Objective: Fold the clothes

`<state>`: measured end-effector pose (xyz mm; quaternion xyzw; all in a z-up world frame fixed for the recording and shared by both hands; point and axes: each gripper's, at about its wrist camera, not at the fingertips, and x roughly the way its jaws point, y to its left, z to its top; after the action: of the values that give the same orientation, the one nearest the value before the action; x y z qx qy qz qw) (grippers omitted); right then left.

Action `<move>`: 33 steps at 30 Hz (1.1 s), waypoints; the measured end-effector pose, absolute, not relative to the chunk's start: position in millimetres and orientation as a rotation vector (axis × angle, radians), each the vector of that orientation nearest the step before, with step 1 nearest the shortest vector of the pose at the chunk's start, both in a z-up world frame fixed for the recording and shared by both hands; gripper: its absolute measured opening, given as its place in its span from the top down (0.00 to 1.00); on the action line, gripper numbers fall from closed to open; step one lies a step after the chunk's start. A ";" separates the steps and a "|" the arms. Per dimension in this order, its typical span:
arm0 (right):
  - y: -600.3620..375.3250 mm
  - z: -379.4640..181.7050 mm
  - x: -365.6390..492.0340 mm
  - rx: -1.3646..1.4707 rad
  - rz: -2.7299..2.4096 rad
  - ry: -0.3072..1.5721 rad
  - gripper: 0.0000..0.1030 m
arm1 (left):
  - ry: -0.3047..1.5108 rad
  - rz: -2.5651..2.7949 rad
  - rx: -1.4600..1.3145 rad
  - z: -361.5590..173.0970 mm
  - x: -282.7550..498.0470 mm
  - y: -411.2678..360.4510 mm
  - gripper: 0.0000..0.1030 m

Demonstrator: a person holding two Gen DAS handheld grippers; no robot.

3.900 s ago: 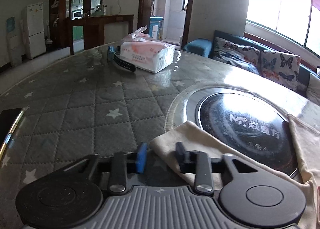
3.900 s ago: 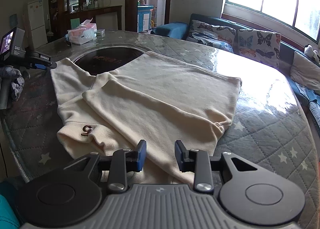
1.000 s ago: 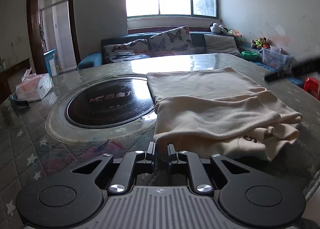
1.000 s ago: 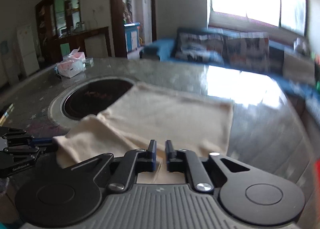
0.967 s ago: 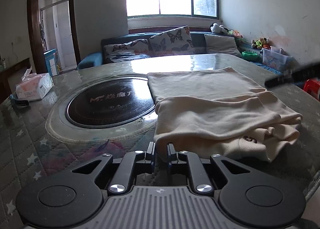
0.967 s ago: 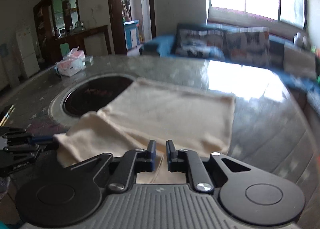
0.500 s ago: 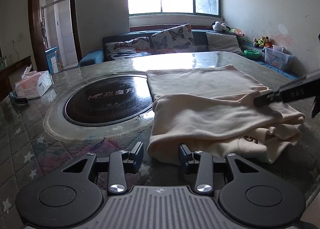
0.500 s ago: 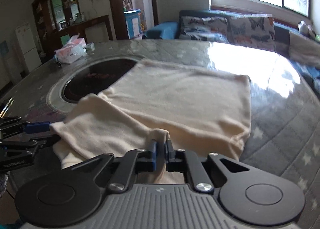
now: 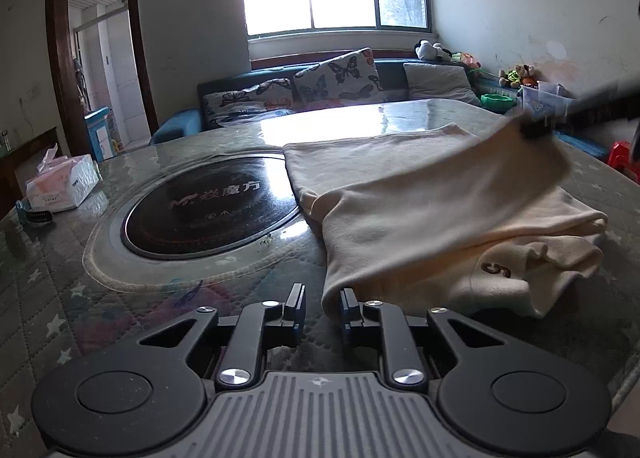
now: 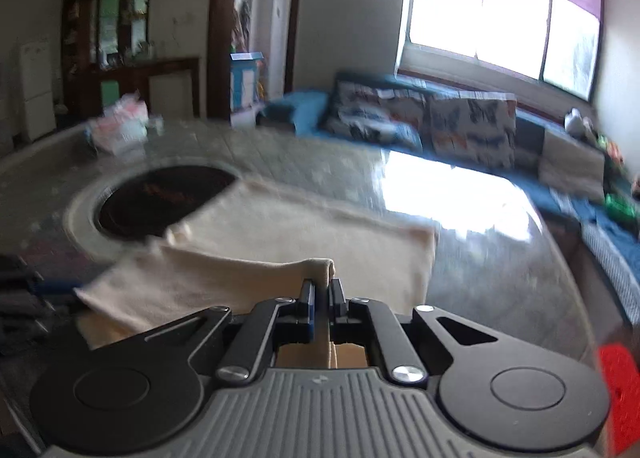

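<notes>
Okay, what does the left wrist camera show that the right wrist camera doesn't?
Only the left wrist view shows the left gripper, open beside the cream garment, and the brown mark on its lower layer. Only the right wrist view shows the right gripper shut on a raised fold of that garment, and it is blurred. Both show the dark round plate in the table, the tissue pack, the sofa and the window.
</notes>
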<state>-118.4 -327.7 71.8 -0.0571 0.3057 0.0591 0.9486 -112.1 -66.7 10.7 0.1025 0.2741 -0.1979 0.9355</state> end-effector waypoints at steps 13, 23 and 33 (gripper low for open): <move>-338.4 58.8 -119.0 -0.059 0.165 0.630 0.89 | 0.577 -0.491 0.129 55.4 -81.2 -57.2 0.77; -335.6 37.1 -97.1 -0.063 0.180 0.659 0.89 | 0.607 -0.517 0.179 36.2 -21.4 -115.4 0.77; -350.5 38.2 -124.3 -0.051 0.168 0.703 0.83 | 0.625 -0.497 0.204 21.1 -17.2 -104.7 0.75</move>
<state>-124.3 -350.5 38.2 -0.0251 0.3439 0.0823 0.9351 -17.2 -104.7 21.1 0.0991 0.3036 -0.2415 0.9164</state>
